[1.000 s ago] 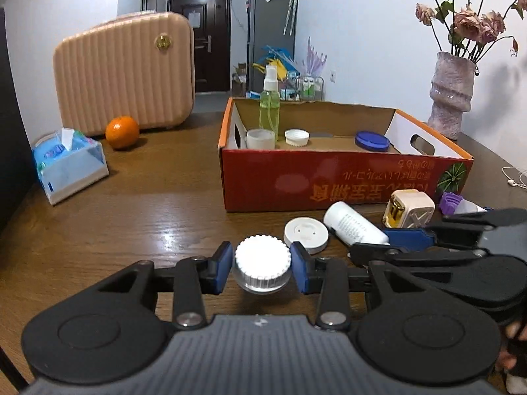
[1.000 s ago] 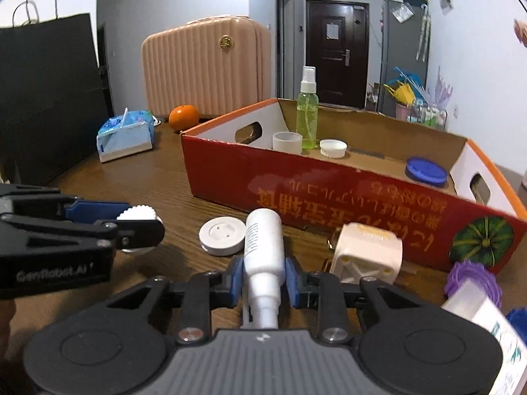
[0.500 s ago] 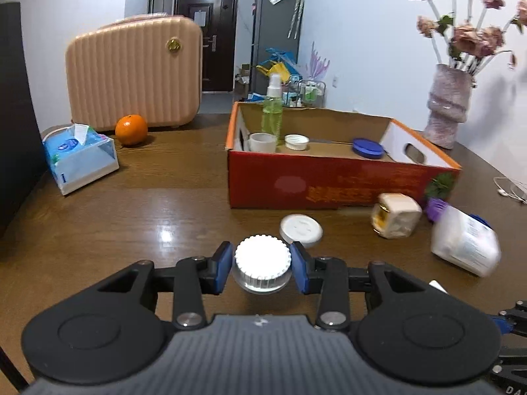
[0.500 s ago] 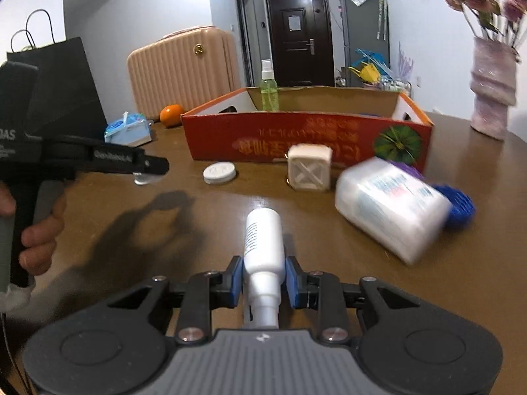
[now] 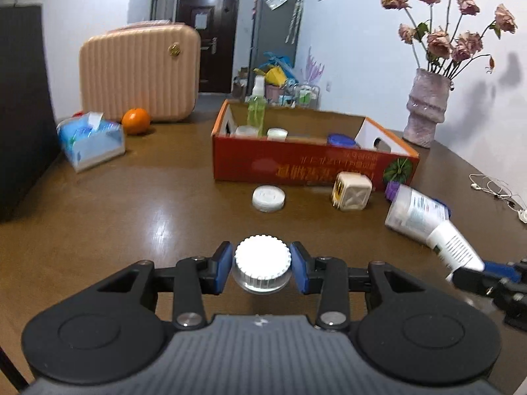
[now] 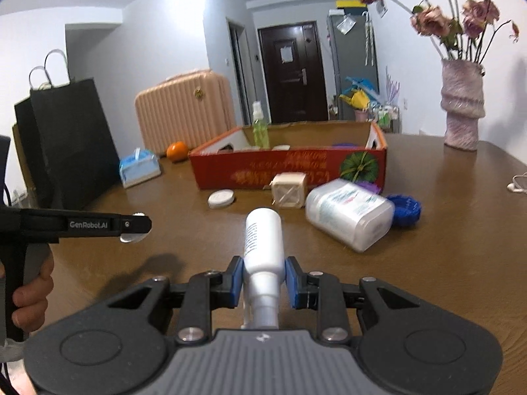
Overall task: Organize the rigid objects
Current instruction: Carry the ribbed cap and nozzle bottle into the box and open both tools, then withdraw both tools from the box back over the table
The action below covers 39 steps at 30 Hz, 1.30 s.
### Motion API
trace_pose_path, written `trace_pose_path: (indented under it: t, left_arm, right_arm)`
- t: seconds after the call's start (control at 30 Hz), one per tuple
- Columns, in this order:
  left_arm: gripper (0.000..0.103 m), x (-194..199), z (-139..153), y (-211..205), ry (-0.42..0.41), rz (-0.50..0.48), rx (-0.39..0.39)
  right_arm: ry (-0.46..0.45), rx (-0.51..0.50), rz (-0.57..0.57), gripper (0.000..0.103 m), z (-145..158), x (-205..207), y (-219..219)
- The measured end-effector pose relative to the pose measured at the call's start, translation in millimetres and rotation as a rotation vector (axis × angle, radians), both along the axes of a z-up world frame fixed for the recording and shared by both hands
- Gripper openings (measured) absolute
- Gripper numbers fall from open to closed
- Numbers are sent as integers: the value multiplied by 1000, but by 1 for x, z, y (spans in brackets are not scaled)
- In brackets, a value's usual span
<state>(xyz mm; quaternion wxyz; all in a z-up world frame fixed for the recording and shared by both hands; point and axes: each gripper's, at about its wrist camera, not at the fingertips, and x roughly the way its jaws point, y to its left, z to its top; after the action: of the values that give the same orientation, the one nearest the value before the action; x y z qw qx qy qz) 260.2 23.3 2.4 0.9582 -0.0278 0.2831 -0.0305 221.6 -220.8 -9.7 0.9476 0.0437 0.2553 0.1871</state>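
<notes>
My left gripper (image 5: 262, 268) is shut on a small clear jar with a white ribbed lid (image 5: 262, 261) and holds it above the table. My right gripper (image 6: 264, 278) is shut on a white bottle (image 6: 263, 242) that points forward; the bottle also shows in the left wrist view (image 5: 456, 250). The red cardboard box (image 5: 313, 163) stands ahead and holds a green spray bottle (image 5: 256, 110), small jars and a blue lid. In front of it lie a white round lid (image 5: 268, 198), a cream plug adapter (image 5: 351, 191) and a large white jar (image 6: 350, 214) on its side.
A pink suitcase (image 5: 140, 72), an orange (image 5: 135, 120) and a tissue pack (image 5: 90, 140) stand at the back left. A black paper bag (image 6: 66, 141) is at the left. A vase of flowers (image 5: 425, 108) stands back right. A purple piece (image 5: 393, 189), a blue lid (image 6: 403, 210) and earphones (image 5: 494, 191) lie at the right.
Both grippers have lifted and drawn back from the box with the jar and the white bottle held. The box and loose items now look farther away.
</notes>
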Motion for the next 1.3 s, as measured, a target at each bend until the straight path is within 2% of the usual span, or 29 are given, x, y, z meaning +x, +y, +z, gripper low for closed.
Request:
trace_pose_path:
  t: [0.1, 0.2, 0.33, 0.43, 0.53, 0.63, 0.77, 0.87, 1.03, 1.13, 1.3]
  left_arm:
    - [39, 25, 17, -3, -43, -35, 27]
    - [39, 72, 37, 2, -59, -76, 2]
    - [39, 159, 50, 7, 0, -85, -15]
    - [39, 227, 44, 4, 84, -87, 22]
    - [39, 273, 31, -3, 144, -93, 97]
    - [39, 303, 18, -5, 184, -97, 151]
    - [40, 322, 2, 3, 219, -75, 161]
    - [41, 319, -3, 2, 199, -106, 163]
    - [44, 315, 2, 4, 204, -115, 142]
    - [44, 306, 15, 8, 193, -104, 135]
    - [44, 270, 53, 18, 142, -94, 120]
  right_arm:
    - [-20, 21, -22, 26, 14, 17, -12]
    - [-46, 6, -41, 26, 34, 55, -22]
    - [-23, 10, -58, 26, 55, 135, -31]
    - [18, -28, -79, 26, 61, 208, -28]
    - [64, -152, -127, 26, 51, 272, -14]
    - [80, -362, -136, 26, 31, 310, 11]
    - [95, -454, -128, 26, 15, 331, 24]
    - [107, -488, -109, 27, 7, 334, 30]
    - [156, -485, -78, 26, 4, 339, 30]
    - [155, -449, -75, 26, 18, 334, 25]
    - [119, -395, -85, 27, 56, 311, 11]
